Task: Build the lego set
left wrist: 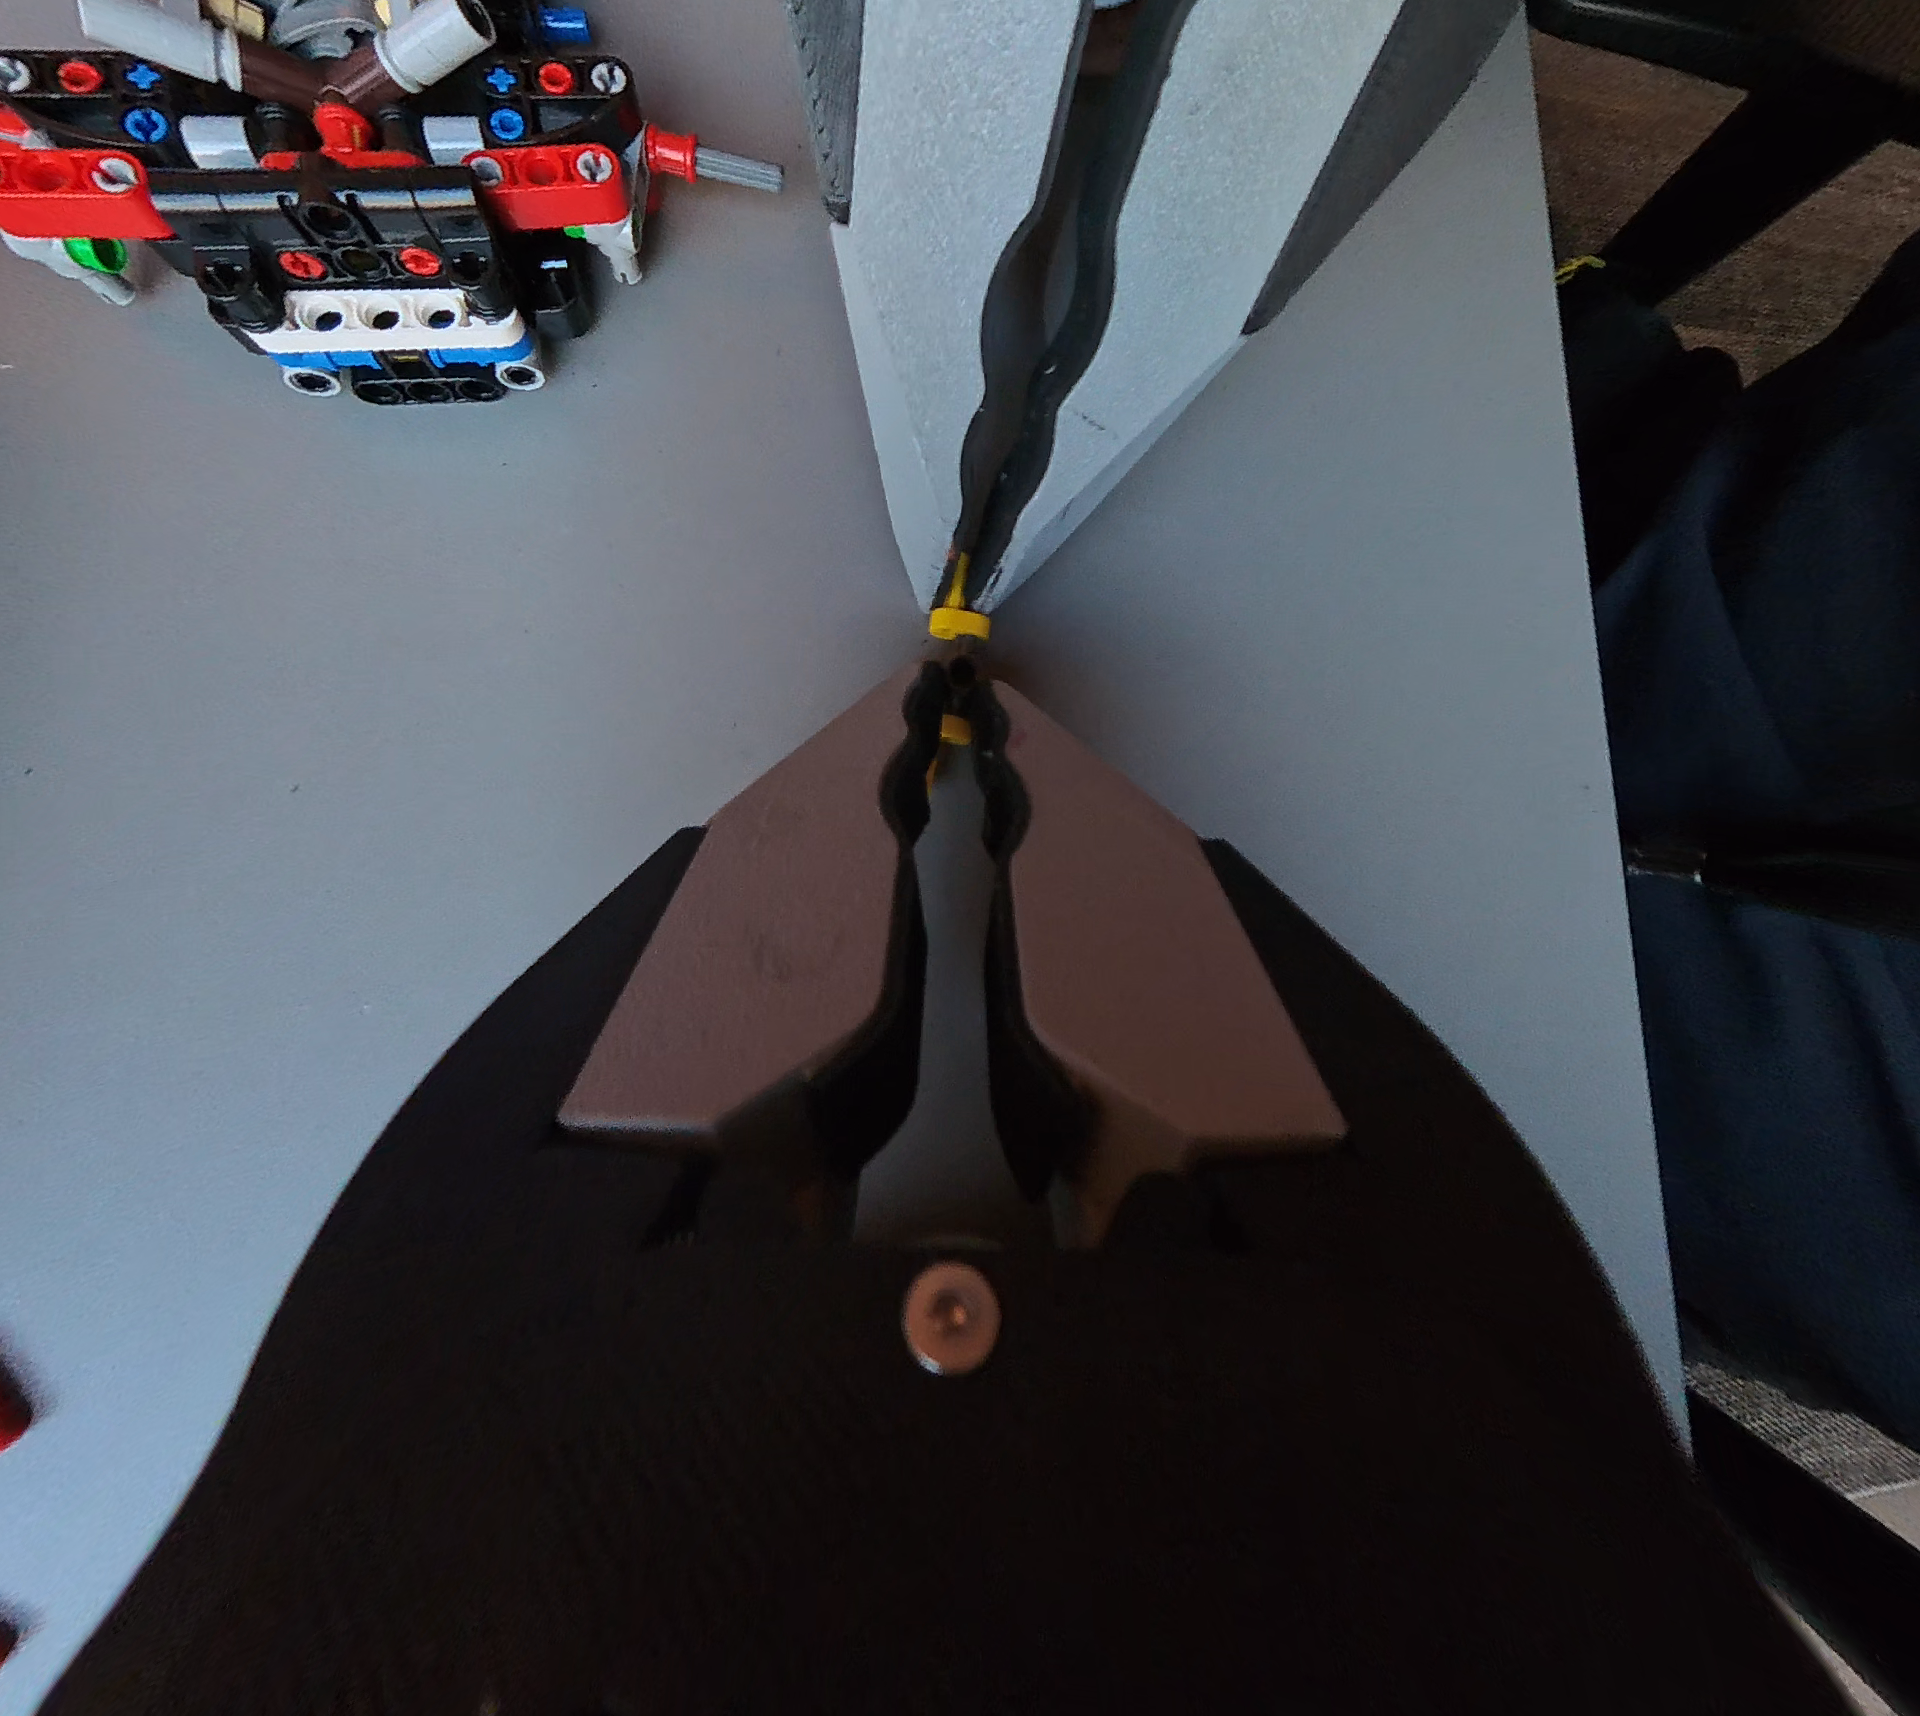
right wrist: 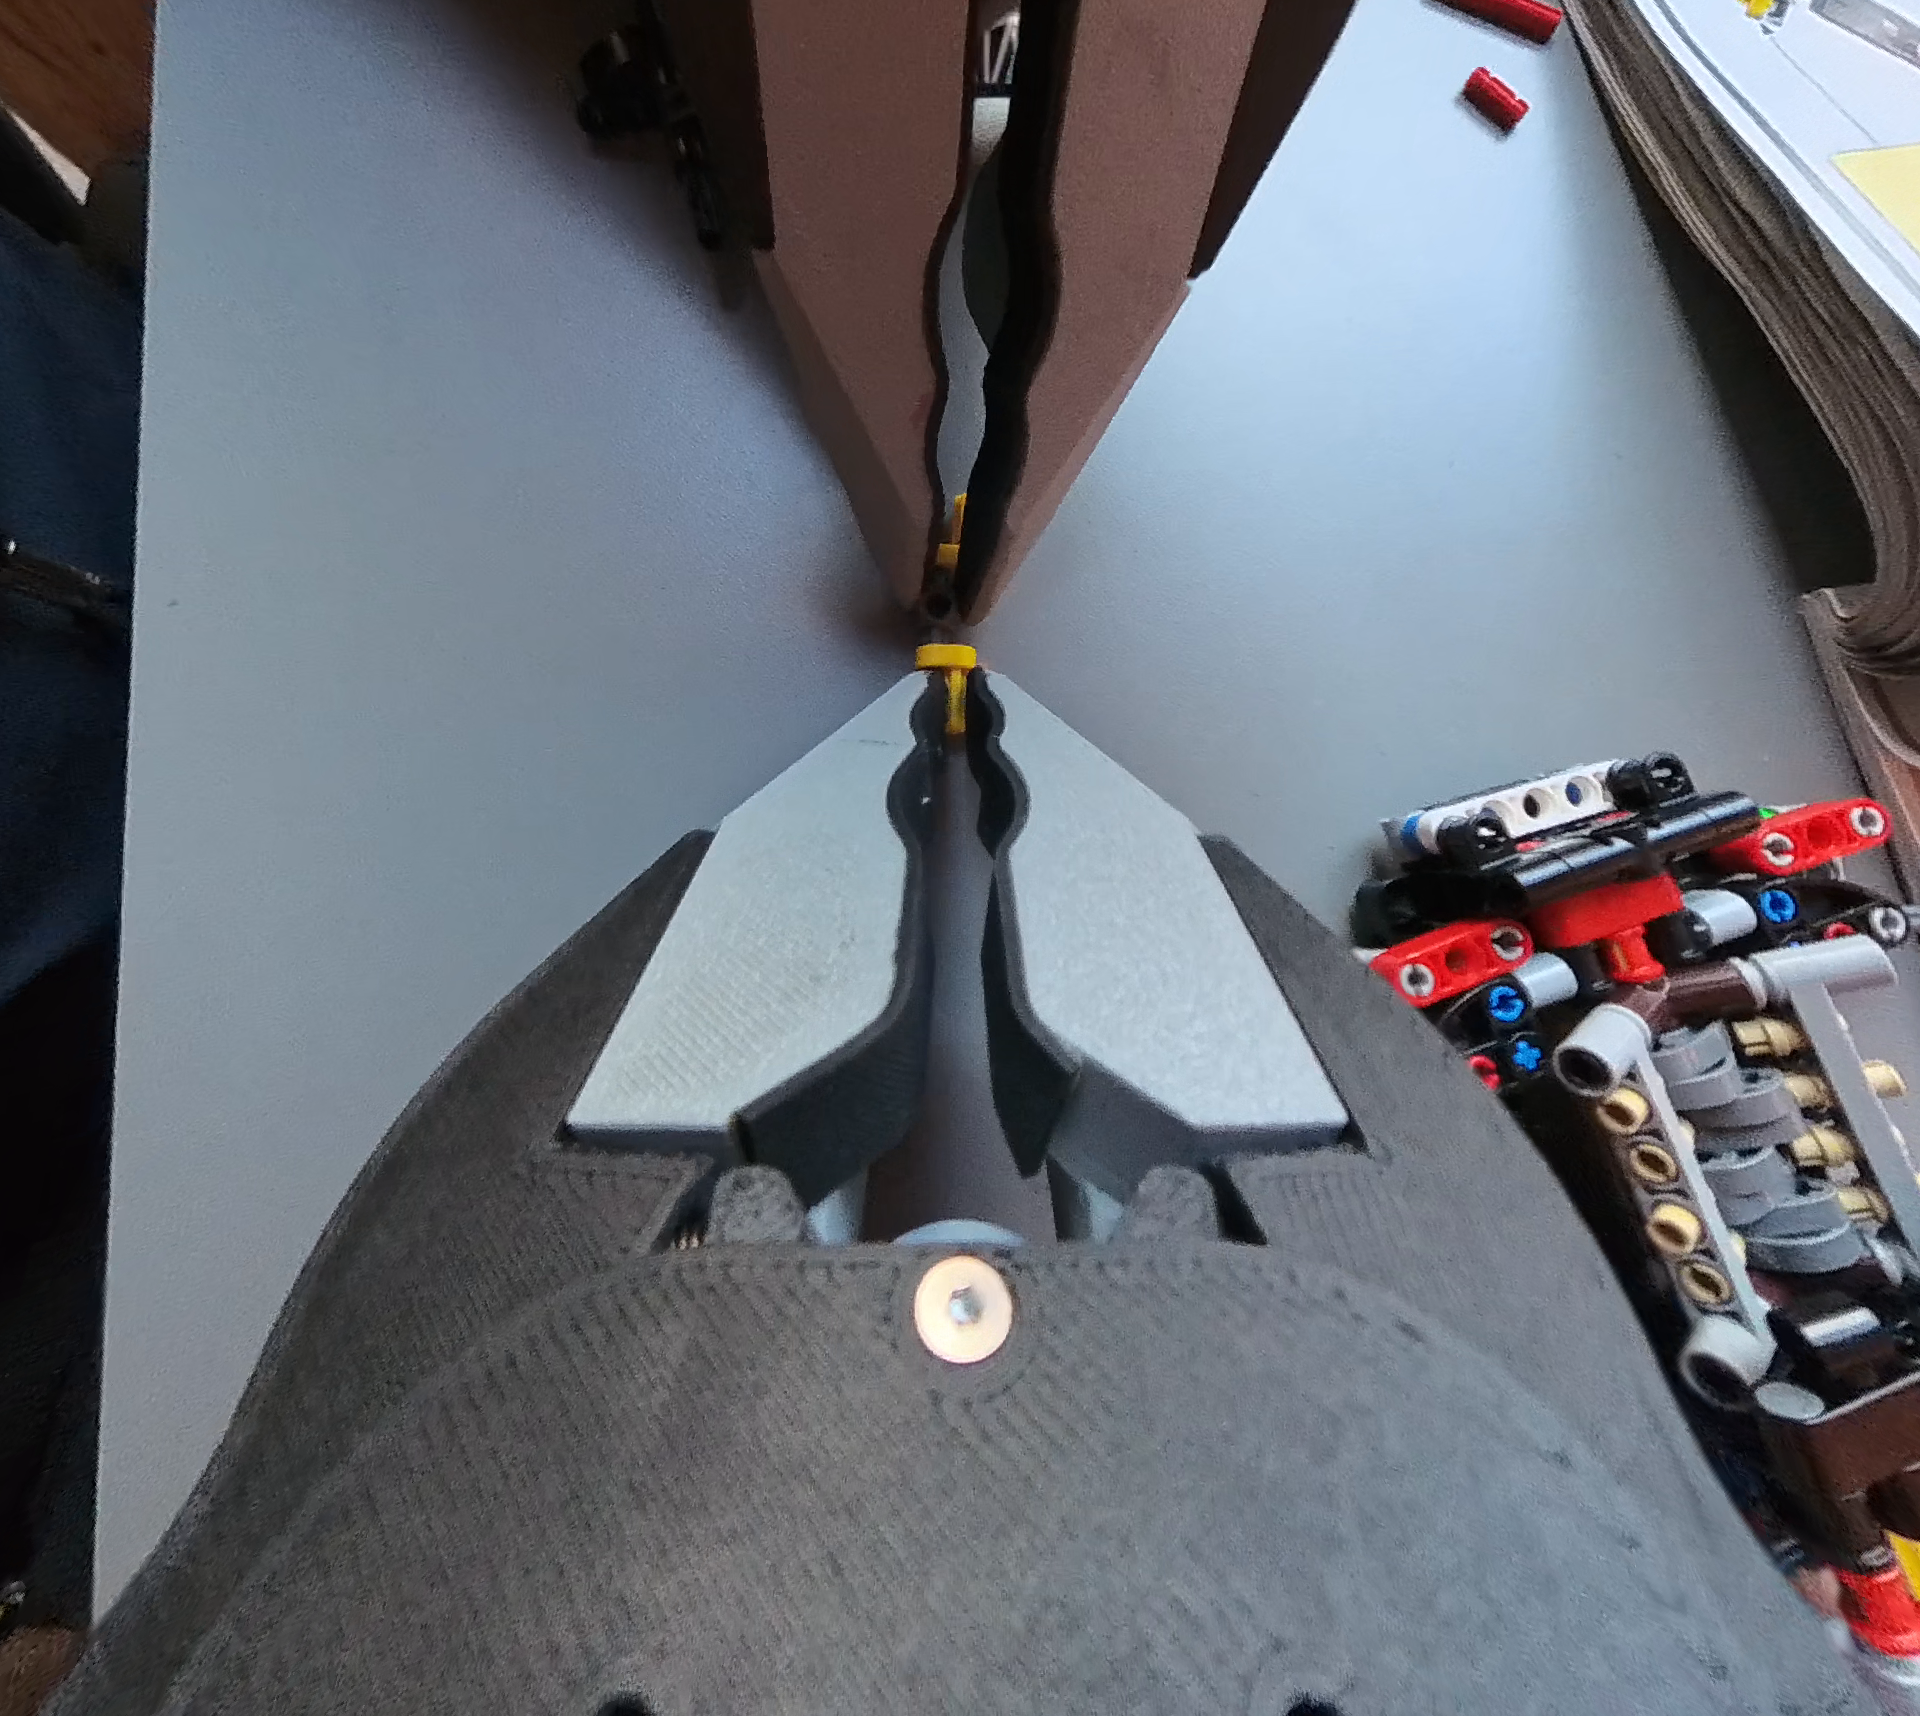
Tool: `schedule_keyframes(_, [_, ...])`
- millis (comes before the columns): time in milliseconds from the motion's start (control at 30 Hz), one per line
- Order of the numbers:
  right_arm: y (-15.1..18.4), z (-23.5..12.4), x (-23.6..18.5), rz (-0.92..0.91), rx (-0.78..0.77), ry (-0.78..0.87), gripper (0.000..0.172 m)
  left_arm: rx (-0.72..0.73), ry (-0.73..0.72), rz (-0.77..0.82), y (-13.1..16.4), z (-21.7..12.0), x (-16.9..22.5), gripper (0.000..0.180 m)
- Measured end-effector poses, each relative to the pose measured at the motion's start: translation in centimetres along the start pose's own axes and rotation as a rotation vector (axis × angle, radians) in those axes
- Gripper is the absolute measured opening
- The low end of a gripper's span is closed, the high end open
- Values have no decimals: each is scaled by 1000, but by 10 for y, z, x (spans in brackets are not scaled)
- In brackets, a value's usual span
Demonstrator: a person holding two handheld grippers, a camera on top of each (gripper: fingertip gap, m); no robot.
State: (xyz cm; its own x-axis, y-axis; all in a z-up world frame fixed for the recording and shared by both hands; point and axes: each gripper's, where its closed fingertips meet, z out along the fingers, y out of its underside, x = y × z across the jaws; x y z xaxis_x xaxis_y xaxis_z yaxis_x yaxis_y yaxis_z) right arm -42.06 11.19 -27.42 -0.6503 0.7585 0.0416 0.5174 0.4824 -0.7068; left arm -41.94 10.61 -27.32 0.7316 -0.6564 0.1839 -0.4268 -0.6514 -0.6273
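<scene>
Two grippers meet tip to tip over the grey tabletop [left wrist: 416, 731]. The left gripper [left wrist: 958, 700], with brown fingers and black wavy pads, is closed down to a sliver on a small black connector piece with a yellow pin in it [left wrist: 956, 726]. The right gripper [right wrist: 954, 700], with grey fingers, is likewise nearly shut, its pads pinching the stem of a small yellow flanged plastic axle pin [right wrist: 948, 679]. The pin's flange sits just beyond the fingertips, nearly touching the black connector; contact between the two parts cannot be told.

Taking the yellow pin as landmark: a black, red, white and grey building-brick vehicle assembly [left wrist: 343, 139] lies well apart, on the table's inner side. Loose dark-red cylindrical pieces [right wrist: 1494, 4] and a thick printed instruction booklet [right wrist: 1766, 108] lie farther off beyond it. The table edge, dark chair parts and brown carpet lie on the opposite side of the pin.
</scene>
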Motion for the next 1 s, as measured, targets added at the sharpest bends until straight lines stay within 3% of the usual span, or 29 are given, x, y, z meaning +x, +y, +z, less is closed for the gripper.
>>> schedule_keyframes(333, [-1, 1, 2, 14, 39, 4, 2, 41, -14, -22, 0, -3, -1, 2])
schedule_keyframes(600, [-4, -1, 3, -32, 61, 39, 2, 138, -24, 22, -6, -43, -6, 14])
schedule_keyframes(700, [-3, -1, 3, -37, 56, 39, 3, 101, 12, -8, 2, -36, -4, 13])
schedule_keyframes(867, [-2, 1, 1, -53, 44, 35, 5, -14, -49, 43, 16, -19, -6, 11])
schedule_keyframes(1000, [-2, 1, -1, -57, 45, 22, 4, -11, -25, 35, 14, -13, -2, 8])
